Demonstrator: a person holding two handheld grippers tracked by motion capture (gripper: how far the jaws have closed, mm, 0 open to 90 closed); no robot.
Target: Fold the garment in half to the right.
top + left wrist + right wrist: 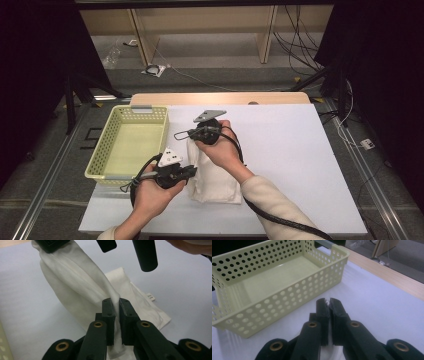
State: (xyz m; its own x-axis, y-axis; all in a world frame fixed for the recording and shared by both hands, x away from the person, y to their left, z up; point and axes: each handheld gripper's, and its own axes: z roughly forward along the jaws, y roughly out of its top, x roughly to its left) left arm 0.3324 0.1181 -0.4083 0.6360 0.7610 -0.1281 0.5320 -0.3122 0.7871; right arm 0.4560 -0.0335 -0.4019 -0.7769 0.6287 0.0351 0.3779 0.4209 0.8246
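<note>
Left tongs (pixel 192 171): black body, with a white three-cornered plate on top that bears dark dots.
Right tongs (pixel 179 135): black body under a grey three-cornered plate; a thin wire loop juts at the front.
Jaws: two black blocky pads on thick black arms, with brass-coloured rings at the pivots and small screw holes in the pad faces, seen in both gripper views.
Cables: thick black, one trailing from each tongs; the right one runs along the forearm to the bottom edge.
Sleeves: cream or pale beige, perhaps knitted; the high view is too coarse to tell.
Markings: no lettering can be read on either body.
</note>
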